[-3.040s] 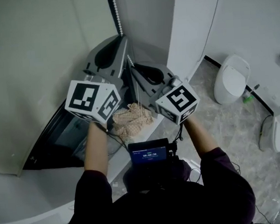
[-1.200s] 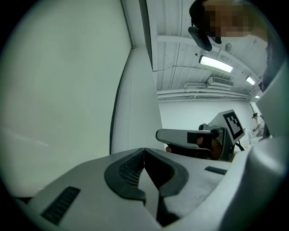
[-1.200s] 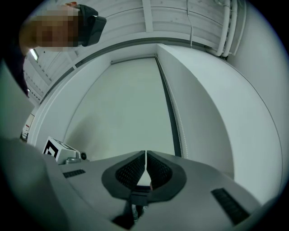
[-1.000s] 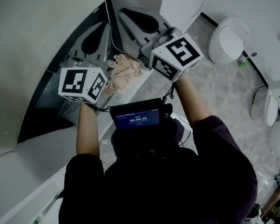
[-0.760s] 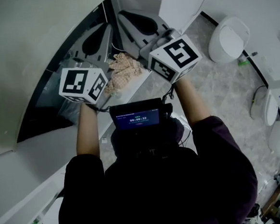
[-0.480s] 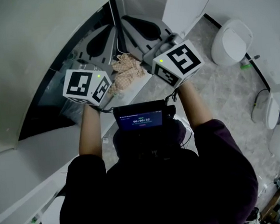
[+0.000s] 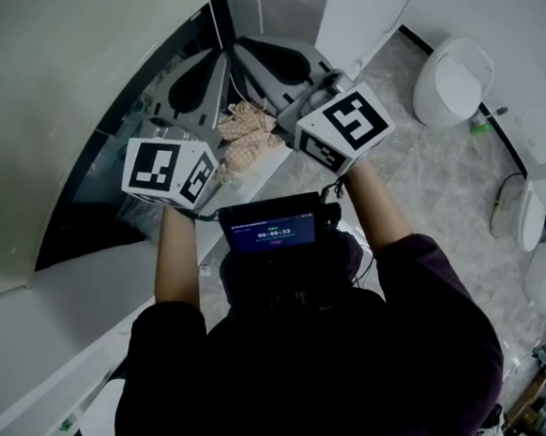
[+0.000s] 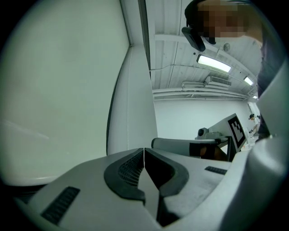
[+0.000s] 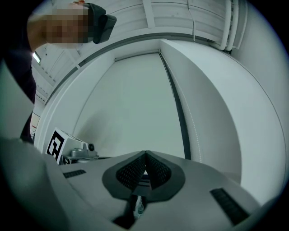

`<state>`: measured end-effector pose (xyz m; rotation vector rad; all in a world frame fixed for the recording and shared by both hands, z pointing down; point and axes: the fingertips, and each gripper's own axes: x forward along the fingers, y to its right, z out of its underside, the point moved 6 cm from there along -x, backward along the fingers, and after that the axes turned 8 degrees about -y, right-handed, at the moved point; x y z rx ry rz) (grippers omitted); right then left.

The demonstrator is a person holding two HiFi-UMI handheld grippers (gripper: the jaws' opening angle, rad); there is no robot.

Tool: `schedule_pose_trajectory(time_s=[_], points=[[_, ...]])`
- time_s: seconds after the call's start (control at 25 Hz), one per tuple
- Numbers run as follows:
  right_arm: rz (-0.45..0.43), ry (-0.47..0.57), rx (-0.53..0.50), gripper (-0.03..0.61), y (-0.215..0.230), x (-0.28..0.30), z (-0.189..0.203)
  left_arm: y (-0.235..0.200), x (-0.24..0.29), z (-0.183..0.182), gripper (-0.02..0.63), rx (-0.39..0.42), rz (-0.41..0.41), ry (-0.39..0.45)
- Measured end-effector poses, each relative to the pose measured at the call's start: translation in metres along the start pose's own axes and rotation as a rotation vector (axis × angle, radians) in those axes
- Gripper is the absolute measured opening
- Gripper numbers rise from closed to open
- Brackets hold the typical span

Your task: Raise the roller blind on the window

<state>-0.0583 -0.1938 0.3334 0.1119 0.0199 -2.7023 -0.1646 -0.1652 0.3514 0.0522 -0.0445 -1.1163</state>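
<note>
Left gripper [image 8: 144,151] and right gripper [image 9: 145,155], both clenched on the upright bead chain [image 9: 138,208], flank it equally closely.

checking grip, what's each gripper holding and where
The left gripper pinches the thin white beaded blind cord at its jaw tips. The right gripper looks shut on it too, beads low between its jaws.

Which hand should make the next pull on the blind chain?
Right, probably. The right tongs are shut, and what look like chain beads hang between the jaws below the tips. The left tongs are shut too, but only a thin pale line shows there, and I cannot tell whether that is chain.
</note>
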Motion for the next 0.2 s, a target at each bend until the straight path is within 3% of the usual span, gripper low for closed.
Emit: schedule_pose_trajectory(time_s=[0.2], points=[[0.007, -0.035, 0.005, 0.009, 0.0000, 0.0018, -0.0019, -0.0036, -0.0005, -0.0067, 0.011, 0.004, -0.001, 0.009]])
